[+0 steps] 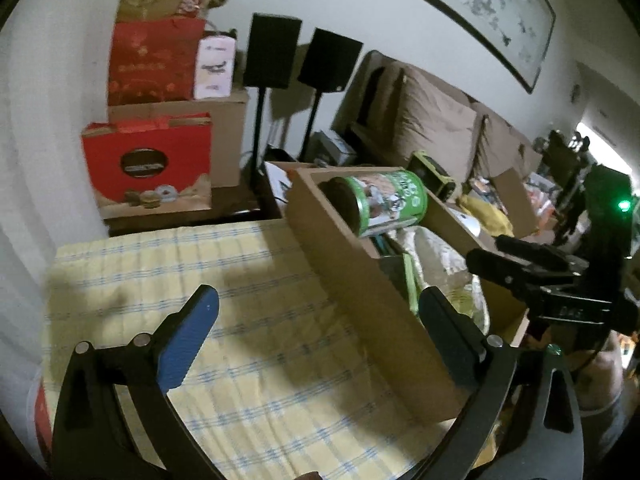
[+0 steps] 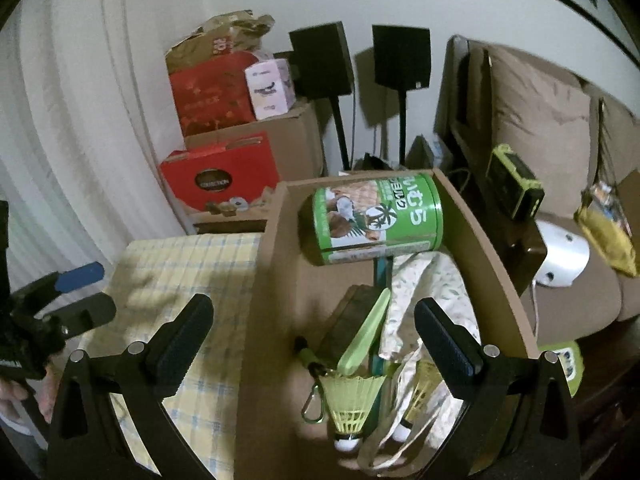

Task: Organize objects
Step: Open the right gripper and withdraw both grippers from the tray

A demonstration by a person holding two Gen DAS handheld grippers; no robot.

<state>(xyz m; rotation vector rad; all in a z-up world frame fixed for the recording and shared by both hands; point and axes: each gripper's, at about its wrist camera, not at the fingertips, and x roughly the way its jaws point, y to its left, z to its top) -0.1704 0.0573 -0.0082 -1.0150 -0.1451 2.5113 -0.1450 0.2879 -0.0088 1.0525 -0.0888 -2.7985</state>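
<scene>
We hold our left gripper [image 1: 320, 316] over a table with a yellow cloth crossed by thin blue lines [image 1: 168, 264], and its two blue-padded fingers [image 1: 188, 344] stand far apart with nothing between them. Our right gripper [image 2: 316, 324] has black fingers [image 2: 180, 340] spread wide too, and they grasp nothing. The right gripper hangs above a long brown cardboard box [image 2: 260, 300] that sits on the right side of the cloth. Inside the box, at the far end, a round green tin with a coconut picture [image 2: 380, 220] lies on its side. Nearer to us in the box we see a flat light green stick [image 2: 366, 336], a white cloth with little leaf prints [image 2: 416, 292] and a yellow-green feather shuttlecock [image 2: 352, 404] with its white tip pointing toward us. A small silver clip [image 2: 312, 404] lies just beside the shuttlecock. From the left camera, the same box [image 1: 360, 280] and tin [image 1: 384, 204] show on the right, and the right gripper [image 1: 532, 276] pokes in from that side. Behind the table stand red paper gift bags [image 1: 148, 164] on big brown boxes, and two black speakers on thin poles [image 1: 272, 52]. A brown sofa with fat cushions [image 1: 436, 124] sits against the wall, under a framed picture [image 1: 480, 8].
</scene>
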